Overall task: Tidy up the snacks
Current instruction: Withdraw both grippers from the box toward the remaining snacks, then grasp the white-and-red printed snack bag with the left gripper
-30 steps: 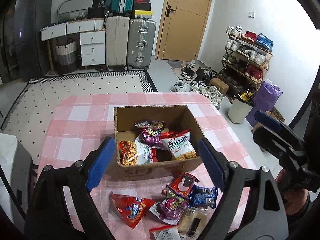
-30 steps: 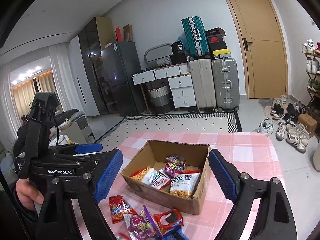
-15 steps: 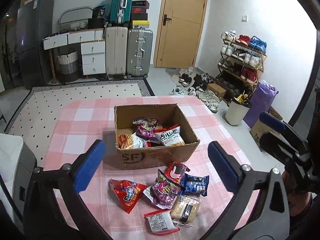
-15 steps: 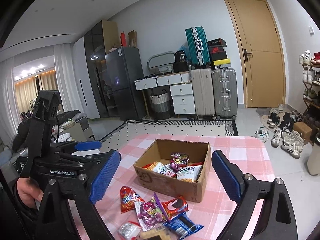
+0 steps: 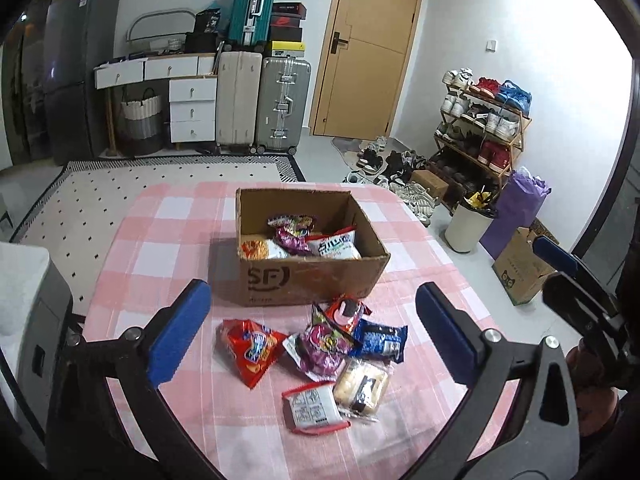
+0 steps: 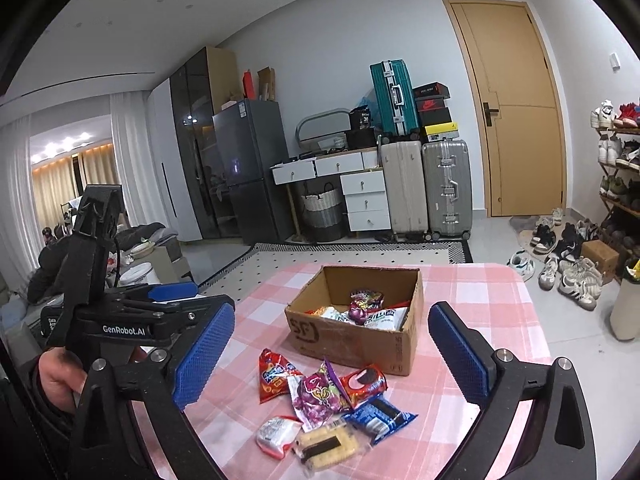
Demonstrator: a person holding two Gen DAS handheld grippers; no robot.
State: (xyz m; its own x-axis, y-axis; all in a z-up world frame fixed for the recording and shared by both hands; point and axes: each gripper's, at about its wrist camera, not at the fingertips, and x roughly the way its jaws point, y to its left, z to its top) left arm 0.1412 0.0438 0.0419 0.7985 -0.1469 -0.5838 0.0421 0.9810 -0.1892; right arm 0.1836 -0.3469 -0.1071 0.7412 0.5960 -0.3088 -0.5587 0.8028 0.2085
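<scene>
An open cardboard box (image 5: pixel 312 280) (image 6: pixel 360 340) stands on the pink checked table (image 5: pixel 160 248) and holds several snack packs. In front of it lie loose snacks: a red chip bag (image 5: pixel 250 350) (image 6: pixel 274 376), a purple candy bag (image 5: pixel 322 346) (image 6: pixel 316 394), a red cookie pack (image 5: pixel 346 312) (image 6: pixel 366 384), a blue cookie pack (image 5: pixel 382 340) (image 6: pixel 380 418), a wafer pack (image 5: pixel 362 388) (image 6: pixel 326 446) and a white-red pack (image 5: pixel 314 406) (image 6: pixel 276 434). My left gripper (image 5: pixel 316 336) is open and empty above the pile. My right gripper (image 6: pixel 332 364) is open and empty above the same pile.
The left gripper's body and the hand holding it show at the left of the right wrist view (image 6: pixel 116 320); the right gripper shows at the right edge of the left wrist view (image 5: pixel 580 296). Suitcases (image 5: pixel 262 108), drawers, a shoe rack (image 5: pixel 484 120) and a bin (image 5: pixel 466 224) stand beyond the table.
Both grippers have drawn back from the box and risen, so the loose snack pile in front of the box now lies fully in view. Both stay open.
</scene>
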